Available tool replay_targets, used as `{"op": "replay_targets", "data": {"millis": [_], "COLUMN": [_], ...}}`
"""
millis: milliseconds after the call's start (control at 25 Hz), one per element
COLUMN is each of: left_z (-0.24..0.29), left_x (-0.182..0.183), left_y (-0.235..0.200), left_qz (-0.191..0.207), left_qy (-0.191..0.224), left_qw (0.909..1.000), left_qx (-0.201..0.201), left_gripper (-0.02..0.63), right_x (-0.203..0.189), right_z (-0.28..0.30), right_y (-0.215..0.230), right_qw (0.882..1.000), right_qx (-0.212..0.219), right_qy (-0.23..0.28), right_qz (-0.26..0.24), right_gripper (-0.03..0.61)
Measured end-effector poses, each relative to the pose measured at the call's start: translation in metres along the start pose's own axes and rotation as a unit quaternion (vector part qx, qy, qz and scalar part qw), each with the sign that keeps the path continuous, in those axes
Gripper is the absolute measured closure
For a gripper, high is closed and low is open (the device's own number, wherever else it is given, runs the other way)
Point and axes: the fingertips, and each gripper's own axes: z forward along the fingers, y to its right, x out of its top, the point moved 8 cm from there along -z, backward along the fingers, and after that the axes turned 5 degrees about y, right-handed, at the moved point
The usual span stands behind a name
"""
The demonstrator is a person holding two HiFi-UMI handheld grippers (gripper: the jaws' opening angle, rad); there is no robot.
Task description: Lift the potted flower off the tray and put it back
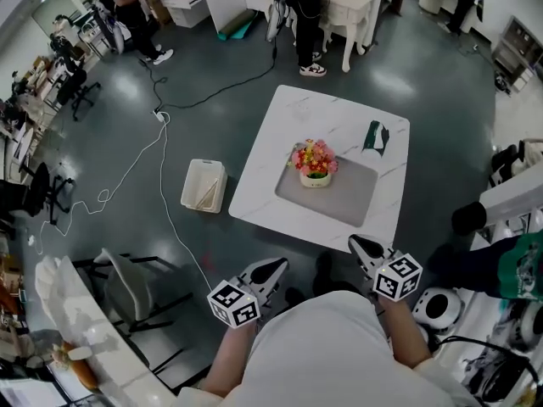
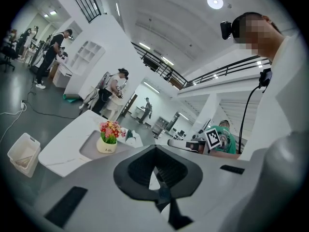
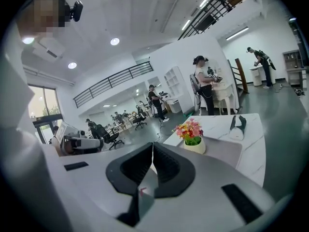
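Standing upright at the far left corner of the grey tray [image 1: 339, 195] on the white table [image 1: 263, 172], the potted flower [image 1: 315, 165] is untouched, so the lift is judged not yet begun. The left gripper [image 1: 273, 267] and right gripper [image 1: 361, 244] are both held close to the person's body, short of the table edge. Each claw has its tips together with nothing between. Recommended: open a claw before reaching the table, come in low at the pot's wall below the blooms, close squarely, then raise straight up. Only the head view shows the tray's full outline and a white bin [image 1: 204, 185] on the floor beside the table. Only the gripper views show the pot's side, which is cream and rounded.
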Motion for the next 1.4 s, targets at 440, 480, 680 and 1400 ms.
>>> {"op": "replay_targets", "data": {"millis": [440,480,680,1400], "left_z": [0.043,0.047,0.073,0.071], "left_x": [0.002,0.003,0.008,0.046], "left_y": [-0.021,-0.024,-0.033,-0.095], "left_qz": [-0.027,-0.029,-0.025,-0.017], "left_qy": [0.021,0.023,0.026,0.02], "left_qw": [0.998,0.9977,0.9966,0.9957], "left_qx": [0.052,0.057,0.074,0.088], "left_gripper": [0.604,0.604,0.604,0.604], "right_x": [0.029,0.032,0.043,0.013], "right_z": [0.061,0.065,0.083,0.166], "right_y": [0.063,0.067,0.092,0.123], "right_qw": [0.995,0.994,0.99,0.973], "right_qx": [0.037,0.041,0.063,0.08], "right_qy": [-0.057,-0.06,-0.08,-0.168], "right_qz": [-0.077,-0.082,-0.095,-0.133], "right_gripper": [0.56,0.56,0.558,0.558]}}
